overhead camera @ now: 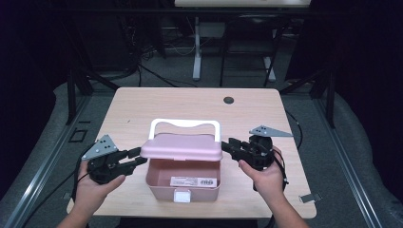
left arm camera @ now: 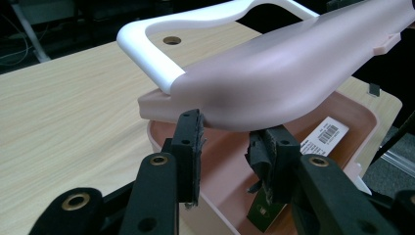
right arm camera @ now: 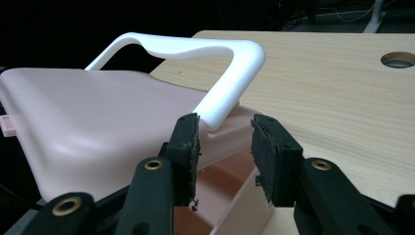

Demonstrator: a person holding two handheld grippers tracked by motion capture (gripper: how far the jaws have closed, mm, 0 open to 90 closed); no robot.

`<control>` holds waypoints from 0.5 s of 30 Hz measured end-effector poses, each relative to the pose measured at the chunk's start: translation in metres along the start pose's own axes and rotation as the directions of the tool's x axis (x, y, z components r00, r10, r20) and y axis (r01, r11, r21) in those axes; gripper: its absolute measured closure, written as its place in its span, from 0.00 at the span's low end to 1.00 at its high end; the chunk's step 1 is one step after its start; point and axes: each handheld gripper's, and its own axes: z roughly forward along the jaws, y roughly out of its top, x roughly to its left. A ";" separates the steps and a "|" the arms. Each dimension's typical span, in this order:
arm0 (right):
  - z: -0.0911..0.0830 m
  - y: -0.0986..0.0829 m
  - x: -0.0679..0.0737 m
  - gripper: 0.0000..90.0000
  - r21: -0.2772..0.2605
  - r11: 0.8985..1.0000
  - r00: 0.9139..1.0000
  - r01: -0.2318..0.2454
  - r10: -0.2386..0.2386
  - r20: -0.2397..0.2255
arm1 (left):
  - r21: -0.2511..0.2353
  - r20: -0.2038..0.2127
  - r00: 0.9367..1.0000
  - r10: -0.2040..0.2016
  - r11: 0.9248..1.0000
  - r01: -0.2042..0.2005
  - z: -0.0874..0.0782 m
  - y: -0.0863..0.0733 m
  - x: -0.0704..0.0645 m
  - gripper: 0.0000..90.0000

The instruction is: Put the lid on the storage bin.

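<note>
pink box, lid hiding interior

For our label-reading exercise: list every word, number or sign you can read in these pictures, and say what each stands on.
Nothing can be read.
White sticker on the pink box front: barcode and print, too small to read.
The same sticker, seen through the box wall in the left gripper view: barcode bars and blurred print, unreadable.

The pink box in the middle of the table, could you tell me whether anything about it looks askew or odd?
Yes. The lid is not seated: it sits tilted, raised at the front over the open pink box, with the white handle behind it. The left gripper and right gripper are at its two ends, jaws open.
</note>
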 end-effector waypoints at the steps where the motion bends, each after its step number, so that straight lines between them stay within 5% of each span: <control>1: 0.000 -0.001 0.000 0.69 0.000 1.000 1.000 -0.001 0.001 -0.001 | 0.004 0.001 1.000 0.002 1.000 -0.002 0.000 -0.001 0.000 0.72; 15: 0.000 -0.005 -0.001 0.69 0.000 1.000 1.000 -0.008 0.008 -0.001 | 0.012 0.015 1.000 -0.008 1.000 0.008 -0.003 -0.009 -0.003 0.73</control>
